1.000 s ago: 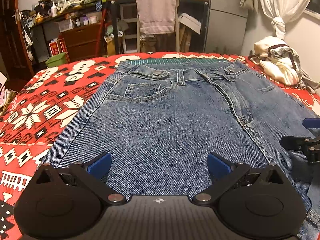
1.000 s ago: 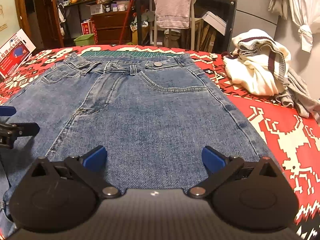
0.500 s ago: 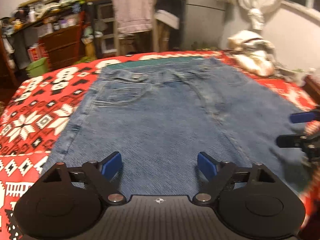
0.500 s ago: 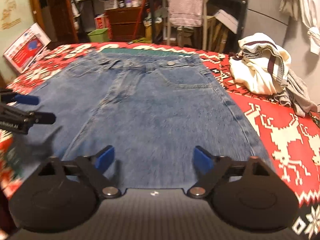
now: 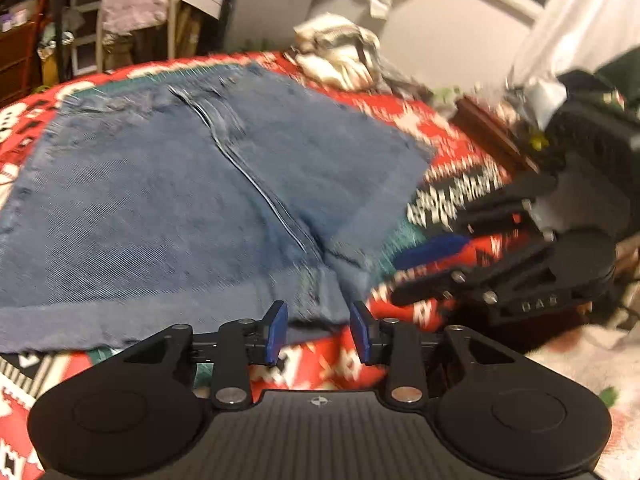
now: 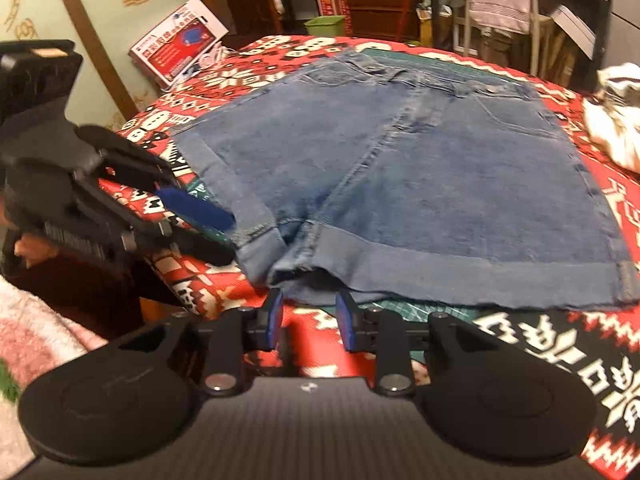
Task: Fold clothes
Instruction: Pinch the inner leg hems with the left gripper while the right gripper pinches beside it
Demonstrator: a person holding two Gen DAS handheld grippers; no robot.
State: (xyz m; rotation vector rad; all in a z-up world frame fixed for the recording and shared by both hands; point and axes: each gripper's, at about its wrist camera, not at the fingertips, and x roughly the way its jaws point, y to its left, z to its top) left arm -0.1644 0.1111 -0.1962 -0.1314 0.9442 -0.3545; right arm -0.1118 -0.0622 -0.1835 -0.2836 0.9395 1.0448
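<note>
Denim shorts (image 6: 420, 168) | flat on bed (image 6: 600, 344), hems at near edge | soft, fairly heavy, non-slip, I judge | grip: cuffed hem corners | left gripper (image 5: 318, 334) and right gripper (image 6: 308, 320): part-spread, empty

I am reading raised letters "DAS" on the right gripper (image 5: 404, 276) body in my left wrist view. Print on the red box (image 6: 178, 42) and left gripper (image 6: 224, 236) is staying illegible.
</note>
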